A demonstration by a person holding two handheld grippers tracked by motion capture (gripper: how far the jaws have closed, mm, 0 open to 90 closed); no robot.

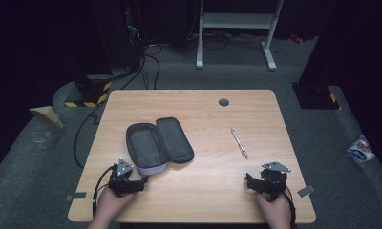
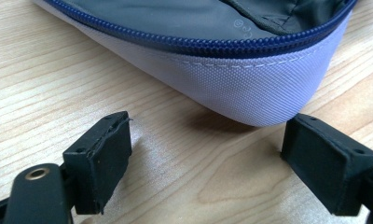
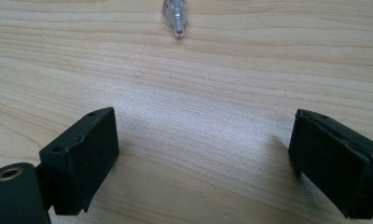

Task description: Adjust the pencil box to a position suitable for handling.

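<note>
On the wooden table [image 1: 203,181], the pen [image 1: 238,142] is lying lengthwise straight ahead of the right gripper [image 1: 254,182], the open case [image 1: 158,143] just beyond the left gripper [image 1: 140,182], both jaws gaping wide, holding nothing.

Readable text is scarce. In the left gripper view, upper middle-right of frame, the grey lining of the open pencil case [image 2: 184,18] carries a tiny pale print, approx. "CE" plus a small circled mark beside it; too small to be sure of the letters. In the high view, far right edge, lower half, a white packet [image 1: 360,150] on the floor has a blue oval logo; wording too blurred to read. Upper left of that view, black-yellow hazard stripes [image 1: 86,103] on a stand base, no lettering.
</note>
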